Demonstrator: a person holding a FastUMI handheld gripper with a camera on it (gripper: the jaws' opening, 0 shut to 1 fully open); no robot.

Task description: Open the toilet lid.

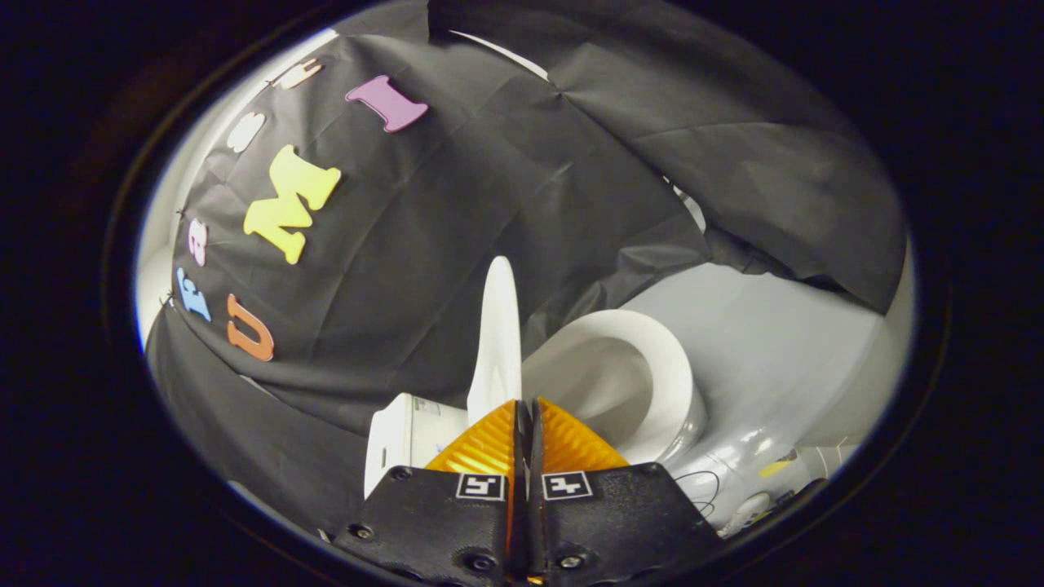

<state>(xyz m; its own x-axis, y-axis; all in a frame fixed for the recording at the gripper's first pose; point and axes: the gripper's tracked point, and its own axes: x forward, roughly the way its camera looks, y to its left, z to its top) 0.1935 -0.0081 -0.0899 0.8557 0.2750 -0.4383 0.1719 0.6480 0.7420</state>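
1. White porcelain toilet (718, 456) is the largest item: the bowl sits ahead and to the right of the tongs, and the tank (408, 436) ahead and to the left.
2. Seat ring (652, 359) lies down on the bowl rim, its opening exposed.
3. Lid (499, 342) is raised and seen edge-on, a thin white blade rising straight up from just beyond the fingertips, between tank and bowl. Its long axis runs up and away from the tongs, roughly in line with the gap between the two fingers.
4. Tongs (523, 416): orange fingers (489, 444) drawn together, only a thin slit between them. The lid's lower edge meets the tips; whether it is pinched there or merely just beyond them, cannot tell.
5. Judgement: lid looks near fully open. Any remaining push would go toward the tank side.
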